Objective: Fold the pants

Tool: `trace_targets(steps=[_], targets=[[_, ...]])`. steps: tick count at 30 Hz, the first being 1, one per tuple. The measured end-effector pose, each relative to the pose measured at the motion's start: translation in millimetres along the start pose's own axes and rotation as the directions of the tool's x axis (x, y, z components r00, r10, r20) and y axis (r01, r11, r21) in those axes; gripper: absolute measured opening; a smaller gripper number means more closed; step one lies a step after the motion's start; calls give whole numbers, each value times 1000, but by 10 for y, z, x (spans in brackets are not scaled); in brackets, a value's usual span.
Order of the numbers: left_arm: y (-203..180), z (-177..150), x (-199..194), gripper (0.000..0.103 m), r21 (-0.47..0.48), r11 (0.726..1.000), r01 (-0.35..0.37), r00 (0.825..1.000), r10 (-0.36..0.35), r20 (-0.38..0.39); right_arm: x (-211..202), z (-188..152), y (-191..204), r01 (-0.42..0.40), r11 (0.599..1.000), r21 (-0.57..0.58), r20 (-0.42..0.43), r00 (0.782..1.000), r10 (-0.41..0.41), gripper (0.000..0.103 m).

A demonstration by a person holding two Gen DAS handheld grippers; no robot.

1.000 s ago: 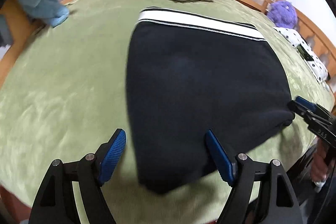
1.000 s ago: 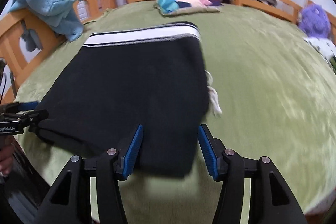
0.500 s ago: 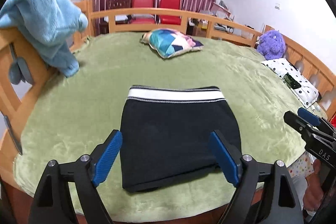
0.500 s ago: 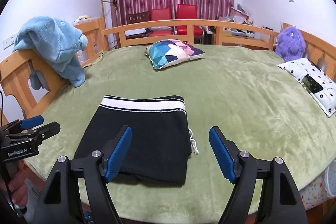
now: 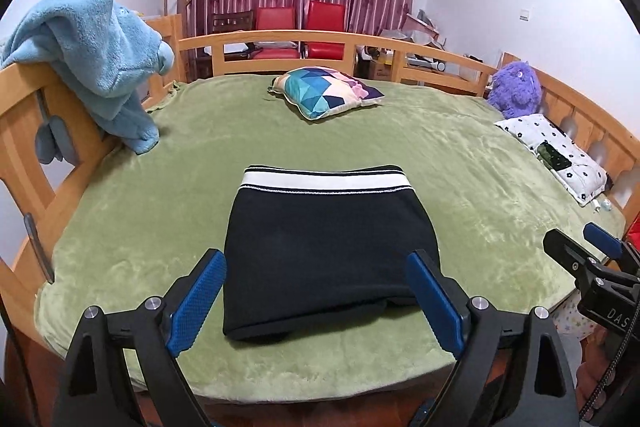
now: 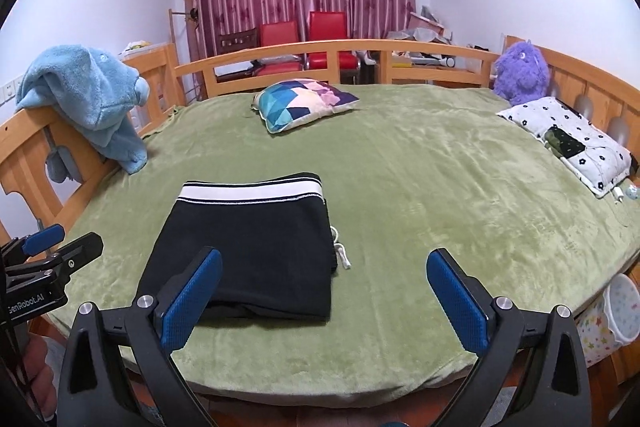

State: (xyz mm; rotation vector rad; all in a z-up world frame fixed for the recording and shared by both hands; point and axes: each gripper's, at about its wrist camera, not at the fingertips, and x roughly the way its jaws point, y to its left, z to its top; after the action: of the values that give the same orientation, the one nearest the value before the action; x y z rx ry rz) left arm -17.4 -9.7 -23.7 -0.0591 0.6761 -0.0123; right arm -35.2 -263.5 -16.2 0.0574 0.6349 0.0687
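The black pants (image 5: 328,247) lie folded into a compact rectangle on the green bedspread (image 5: 460,163), white waistband at the far edge. They also show in the right wrist view (image 6: 248,247), with a white drawstring (image 6: 341,255) poking out on the right side. My left gripper (image 5: 316,299) is open and empty, held back above the bed's near edge in front of the pants. My right gripper (image 6: 324,301) is open and empty, held back to the right of the pants. Each gripper appears at the edge of the other's view.
A patterned cushion (image 5: 324,97) lies at the far middle of the bed. A blue towel (image 5: 92,59) hangs on the left wooden rail. A purple plush toy (image 5: 516,89) and a spotted white pillow (image 5: 556,155) lie at the right. A pale bin (image 6: 622,311) stands beside the bed.
Both grippers have pulled back and up from the pants, which now lie free on the bed. Both have opened wider, the right one more so.
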Motion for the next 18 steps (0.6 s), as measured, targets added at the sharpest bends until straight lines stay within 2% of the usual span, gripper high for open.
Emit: trace_targets(steps=[18], targets=[[78,-41,-69,92,-25,1000,-5,1000,6,12,-104,-16,6,27,1000,-1,8,1000,-27,101]])
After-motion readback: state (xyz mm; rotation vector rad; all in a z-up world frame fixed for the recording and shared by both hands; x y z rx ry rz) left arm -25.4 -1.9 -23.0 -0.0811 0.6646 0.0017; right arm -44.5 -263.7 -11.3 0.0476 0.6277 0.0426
